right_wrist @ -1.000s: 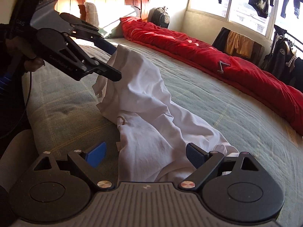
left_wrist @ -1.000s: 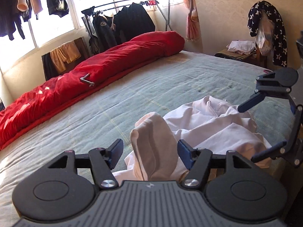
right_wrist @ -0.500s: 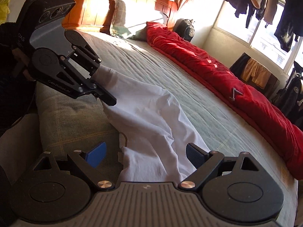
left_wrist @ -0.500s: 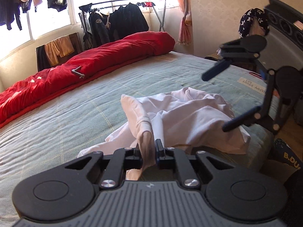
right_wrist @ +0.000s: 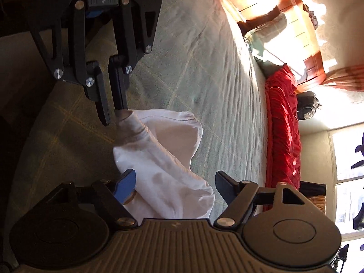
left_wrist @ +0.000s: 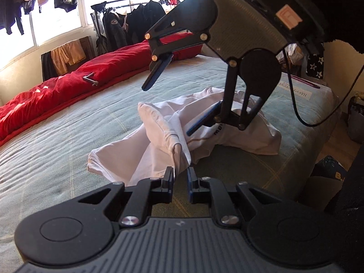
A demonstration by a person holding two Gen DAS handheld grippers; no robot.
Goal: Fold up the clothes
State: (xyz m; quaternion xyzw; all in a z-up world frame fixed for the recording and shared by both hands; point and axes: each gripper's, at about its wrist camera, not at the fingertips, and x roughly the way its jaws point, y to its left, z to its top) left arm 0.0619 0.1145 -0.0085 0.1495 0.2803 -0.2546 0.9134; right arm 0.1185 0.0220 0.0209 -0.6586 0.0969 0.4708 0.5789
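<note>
Bedroom | green bedspread (left_wrist: 79, 125) | left tool (left_wrist: 180, 173) pinching white garment (left_wrist: 159, 136) | right tool (right_wrist: 175, 179) closing around it

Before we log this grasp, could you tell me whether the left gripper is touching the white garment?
Touching: in the left wrist view the left gripper pinches a bunched fold of the white garment.

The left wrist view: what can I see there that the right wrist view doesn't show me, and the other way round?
Only the left wrist view shows the clothes rack of dark jackets by the window. Only the right wrist view shows the wooden headboard and a pillow. Both show the white garment on the green bed, the red quilt, the left gripper pinching the garment, and the right gripper closing around it.
</note>
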